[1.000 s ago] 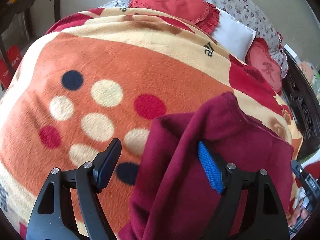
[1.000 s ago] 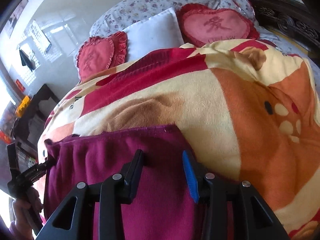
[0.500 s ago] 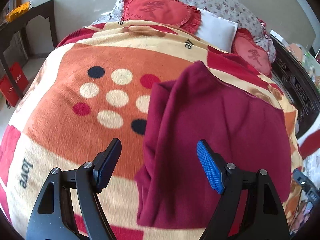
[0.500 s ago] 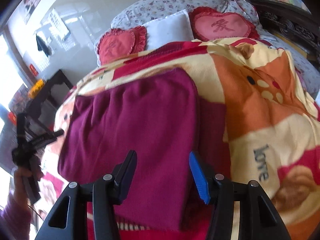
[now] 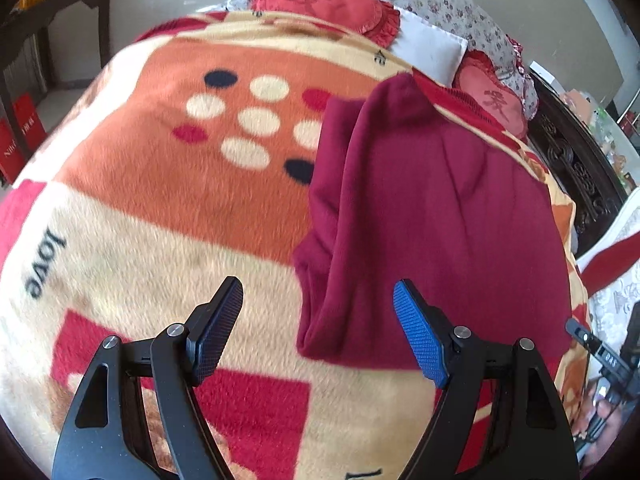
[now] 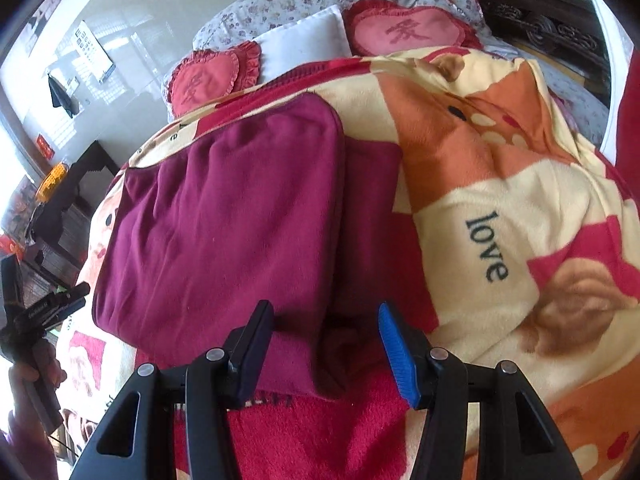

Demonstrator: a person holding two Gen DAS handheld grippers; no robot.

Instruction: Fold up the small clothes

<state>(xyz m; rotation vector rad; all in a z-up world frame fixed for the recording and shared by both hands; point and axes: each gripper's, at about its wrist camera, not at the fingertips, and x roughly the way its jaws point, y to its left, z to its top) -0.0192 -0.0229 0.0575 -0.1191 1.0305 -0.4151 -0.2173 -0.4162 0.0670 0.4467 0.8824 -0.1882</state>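
A maroon garment (image 5: 432, 208) lies folded in a rectangle on the patterned fleece blanket (image 5: 168, 216), with a narrower layer showing along one side. My left gripper (image 5: 318, 308) hovers open above the blanket, and the garment's near corner lies just ahead between its fingers, untouched. In the right wrist view the same garment (image 6: 224, 216) fills the middle. My right gripper (image 6: 324, 332) stands open over the garment's near edge, with its pads off the cloth. A hand holds the left gripper (image 6: 44, 312) at the far left edge of that view.
Two red heart cushions (image 6: 408, 32) and a white pillow (image 6: 304, 44) rest against a floral bolster at the bed's head. A dark wooden table (image 5: 52, 8) stands beside the bed on one side and carved dark furniture (image 5: 572, 160) on the other.
Both grippers have drawn back from the garment toward the near edge of the bed, so more blanket shows. The right jaws stand wider than a second ago. The garment lies flat.
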